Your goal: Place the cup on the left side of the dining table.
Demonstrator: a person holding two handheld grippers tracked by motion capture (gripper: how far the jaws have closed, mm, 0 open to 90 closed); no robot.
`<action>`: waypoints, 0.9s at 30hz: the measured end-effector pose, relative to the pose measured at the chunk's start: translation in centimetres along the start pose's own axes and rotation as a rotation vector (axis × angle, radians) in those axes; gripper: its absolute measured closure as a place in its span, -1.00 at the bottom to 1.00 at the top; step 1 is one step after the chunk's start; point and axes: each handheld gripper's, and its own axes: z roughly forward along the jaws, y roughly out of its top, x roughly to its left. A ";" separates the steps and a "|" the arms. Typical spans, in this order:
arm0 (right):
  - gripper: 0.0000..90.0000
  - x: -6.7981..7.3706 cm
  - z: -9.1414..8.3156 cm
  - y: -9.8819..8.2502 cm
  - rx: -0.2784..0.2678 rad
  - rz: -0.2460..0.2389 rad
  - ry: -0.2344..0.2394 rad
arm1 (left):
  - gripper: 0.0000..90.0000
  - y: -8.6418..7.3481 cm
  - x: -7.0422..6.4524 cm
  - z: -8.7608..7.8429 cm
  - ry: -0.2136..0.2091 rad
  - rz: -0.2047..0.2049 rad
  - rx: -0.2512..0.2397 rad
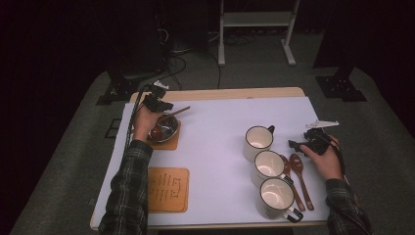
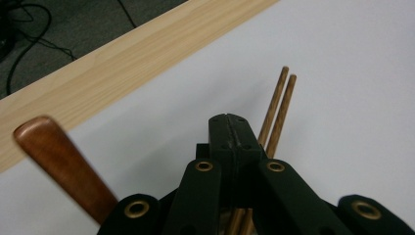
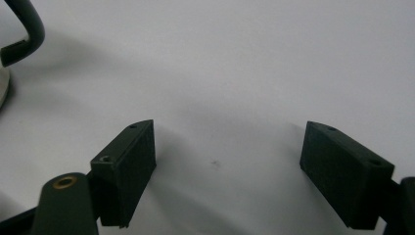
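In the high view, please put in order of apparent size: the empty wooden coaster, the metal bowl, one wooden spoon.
1. Empty wooden coaster, clearly largest.
2. Metal bowl, partly hidden by the left gripper, and wooden spoon: too alike to rank.

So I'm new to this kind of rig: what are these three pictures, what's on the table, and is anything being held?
A person sits at a table with a hand-held two-jaw gripper in each hand. The high view looks down from above; the two gripper views come from cameras riding on each gripper. On the white surface lie three mugs, two wooden spoons, a wooden mat and a metal bowl on a second mat. The left gripper is shut, apparently on a pair of chopsticks over the bowl; a wooden handle shows beside it. The right gripper rests open near the mugs, holding nothing.
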 end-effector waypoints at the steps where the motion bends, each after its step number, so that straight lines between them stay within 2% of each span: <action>1: -0.57 0.0 0.0 0.0 0.000 0.000 0.000 | 1.00 0.1 0.0 0.2 -0.002 0.003 0.002; 3: -0.57 0.0 0.0 0.0 0.000 0.000 0.000 | 1.00 0.2 -0.1 0.6 -0.014 -0.006 -0.008; 7: -0.57 0.0 0.0 0.0 0.000 0.001 0.001 | 1.00 -0.1 -0.2 1.3 -0.038 -0.020 0.011; 13: -0.57 0.0 0.0 0.0 0.000 0.000 0.000 | 1.00 -0.3 -1.2 1.4 -0.065 -0.008 0.032; 20: -0.57 0.0 0.0 0.0 0.001 0.001 0.000 | 1.00 0.0 -2.8 0.8 -0.089 0.037 0.043; 27: -0.57 0.0 0.0 0.0 0.000 0.000 0.000 | 1.00 -1.1 -3.9 0.7 -0.118 0.036 0.042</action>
